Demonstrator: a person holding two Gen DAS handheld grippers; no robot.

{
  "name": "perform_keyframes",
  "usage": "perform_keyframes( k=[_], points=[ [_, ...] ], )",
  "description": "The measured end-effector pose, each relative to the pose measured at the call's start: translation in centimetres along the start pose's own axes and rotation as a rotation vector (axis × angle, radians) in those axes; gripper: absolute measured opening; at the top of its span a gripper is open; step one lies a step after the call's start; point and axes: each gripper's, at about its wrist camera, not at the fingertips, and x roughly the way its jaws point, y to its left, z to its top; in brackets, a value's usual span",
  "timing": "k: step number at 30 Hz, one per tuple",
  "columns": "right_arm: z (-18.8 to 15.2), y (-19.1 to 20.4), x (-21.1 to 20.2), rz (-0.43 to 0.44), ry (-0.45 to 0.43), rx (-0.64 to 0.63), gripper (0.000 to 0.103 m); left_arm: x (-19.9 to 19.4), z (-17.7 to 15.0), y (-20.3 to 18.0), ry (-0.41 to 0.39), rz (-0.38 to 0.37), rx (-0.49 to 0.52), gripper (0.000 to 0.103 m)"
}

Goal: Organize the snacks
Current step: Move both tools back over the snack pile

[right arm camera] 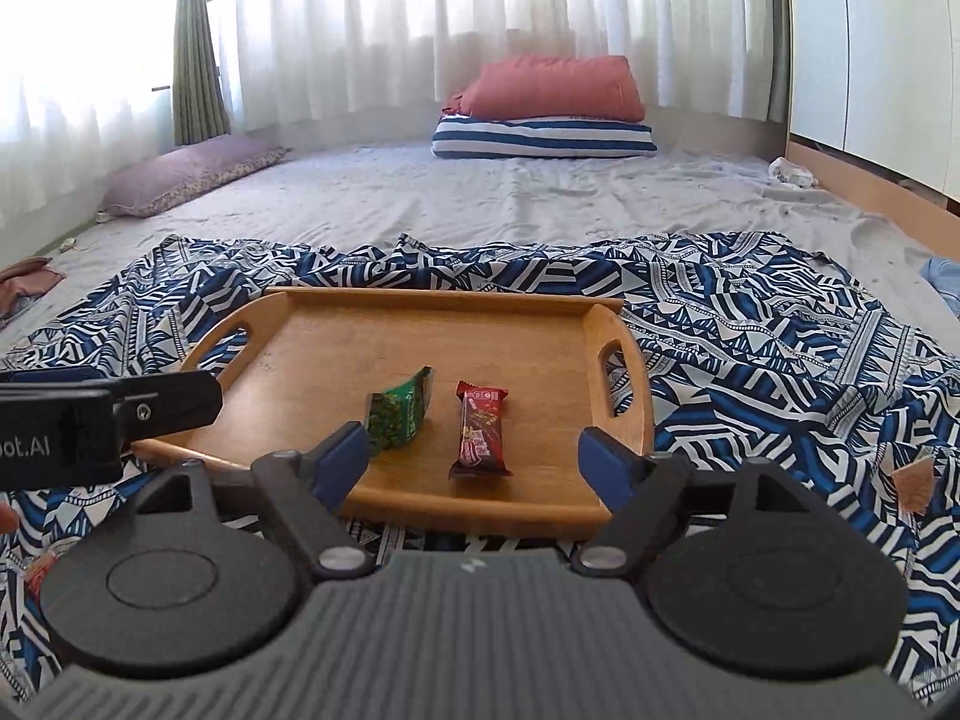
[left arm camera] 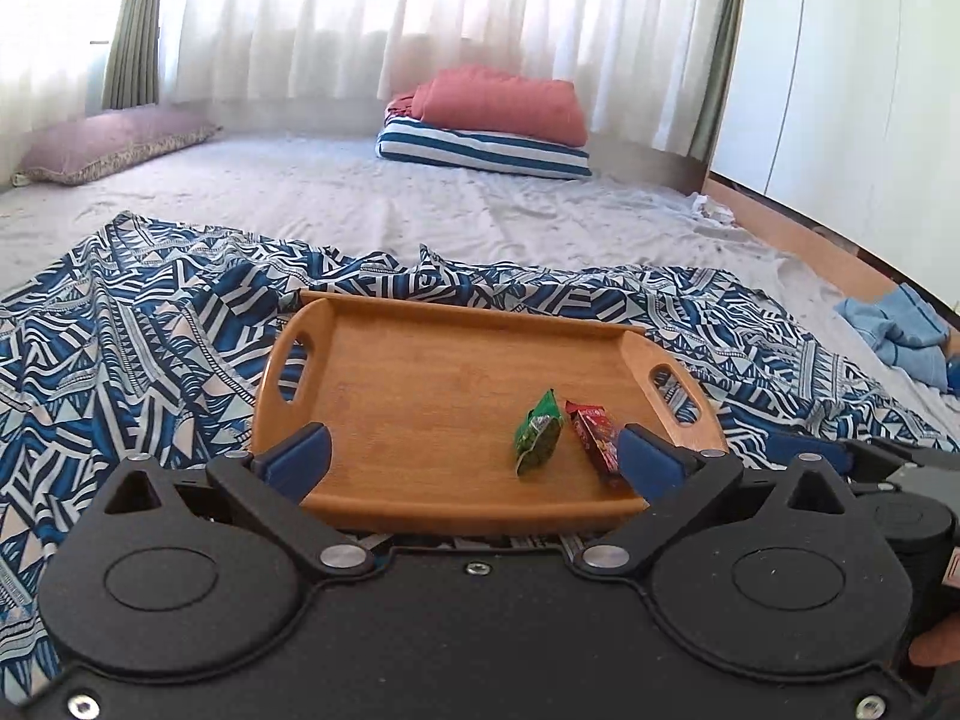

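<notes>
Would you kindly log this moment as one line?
left tongs: open, empty | right tongs: open, empty | green packet, red bar: on tray

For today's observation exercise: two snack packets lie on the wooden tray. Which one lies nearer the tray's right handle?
The red snack bar; the green packet lies to its left, toward the wooden tray's middle.

From my left wrist view, the tray's [left arm camera: 456,360] near edge sits behind my left gripper [left arm camera: 474,462], and the red snack's [left arm camera: 594,438] lower end is covered by the right blue finger [left arm camera: 651,459]. A blue cloth [left arm camera: 900,336] is cut off at the frame's right edge. In the right wrist view, the green snack's [right arm camera: 402,411] lower left corner hides behind a blue finger [right arm camera: 339,462]. The printing on both wrappers is too small for me to read. Something orange [right arm camera: 915,483] at lower right I can't identify.
</notes>
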Motion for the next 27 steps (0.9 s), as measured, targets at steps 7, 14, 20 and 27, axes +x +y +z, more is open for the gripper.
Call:
perform_keyframes(
  k=[7, 14, 20, 27],
  points=[
    [-1.3, 0.5, -3.1, -0.01, -0.041, -0.007, 0.089, -3.7, -2.4, -0.4, -0.026, -0.002, 0.029, 0.102],
    [-3.2, 1.0, -5.7, -0.014, -0.066, -0.007, 0.091, -6.2, -5.2, -0.7, -0.029, 0.012, 0.054, 0.103],
    [-5.5, 1.4, -7.0, -0.018, -0.085, -0.013, 0.093, -7.5, -7.4, -0.5, -0.035, 0.035, 0.081, 0.103],
    [-8.5, 1.7, -7.4, -0.005, -0.078, -0.013, 0.1, -8.0, -9.6, 0.6, -0.038, 0.047, 0.068, 0.103]
  ],
)
